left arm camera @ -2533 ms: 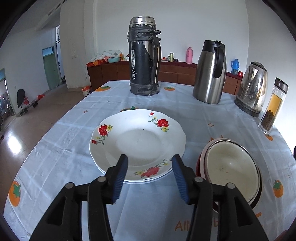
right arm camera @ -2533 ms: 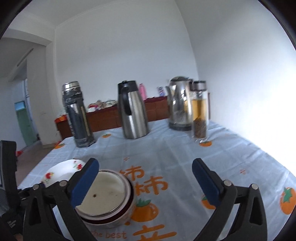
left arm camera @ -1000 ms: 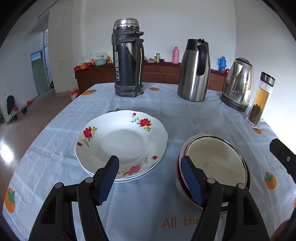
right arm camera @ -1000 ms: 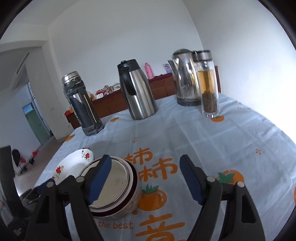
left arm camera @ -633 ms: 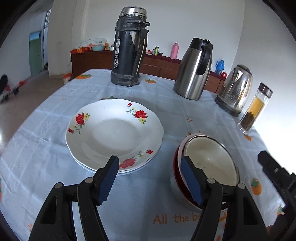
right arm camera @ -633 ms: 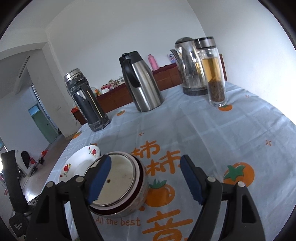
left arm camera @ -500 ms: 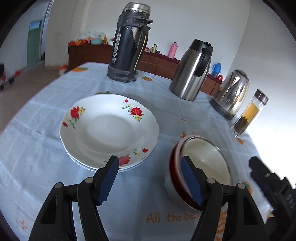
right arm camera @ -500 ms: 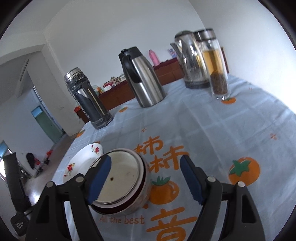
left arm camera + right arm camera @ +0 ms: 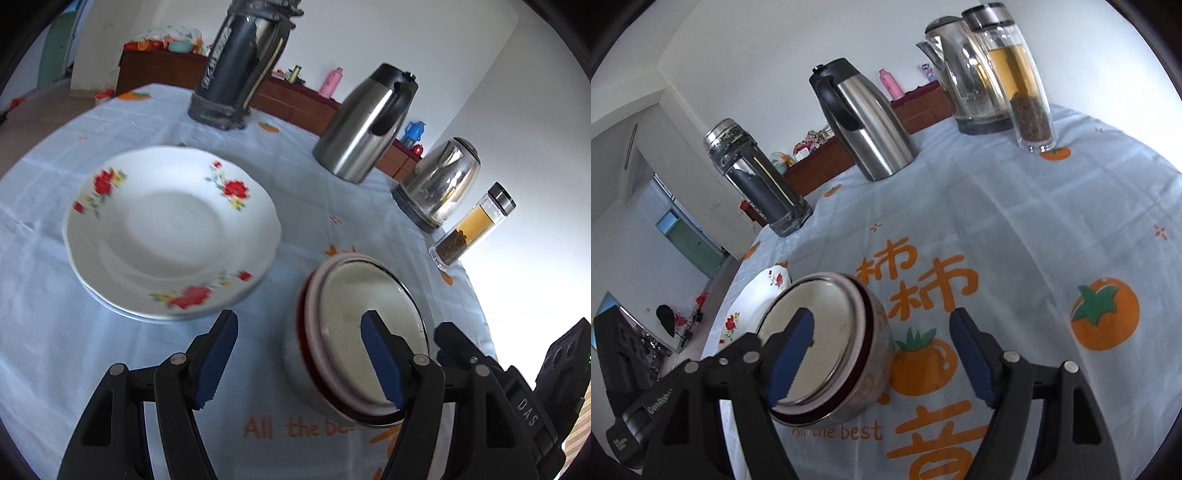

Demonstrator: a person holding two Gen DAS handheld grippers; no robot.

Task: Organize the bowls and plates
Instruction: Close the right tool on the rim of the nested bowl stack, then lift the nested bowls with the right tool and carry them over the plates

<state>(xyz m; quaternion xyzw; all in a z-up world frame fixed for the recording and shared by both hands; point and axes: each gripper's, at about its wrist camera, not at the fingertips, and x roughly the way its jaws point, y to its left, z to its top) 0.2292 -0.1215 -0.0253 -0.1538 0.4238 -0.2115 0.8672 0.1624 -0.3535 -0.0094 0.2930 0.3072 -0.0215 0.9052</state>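
A stack of white plates with red flowers (image 9: 170, 229) lies on the blue tablecloth; its edge shows in the right wrist view (image 9: 753, 299). To its right stands a stack of nested bowls (image 9: 354, 332), red-rimmed with a white inside, also in the right wrist view (image 9: 827, 347). My left gripper (image 9: 303, 354) is open and empty, its jaws straddling the bowls' left rim. My right gripper (image 9: 879, 354) is open and empty, its jaws straddling the bowls' right rim.
A black thermos (image 9: 243, 62), a steel jug (image 9: 365, 122), a glass kettle (image 9: 439, 188) and a tea bottle (image 9: 472, 225) stand along the far side of the table. The table edge (image 9: 476, 295) falls away at the right.
Both grippers have tilted and moved in closer to the bowl stack from either side. The left gripper opened wider earlier and has swung right from the plates.
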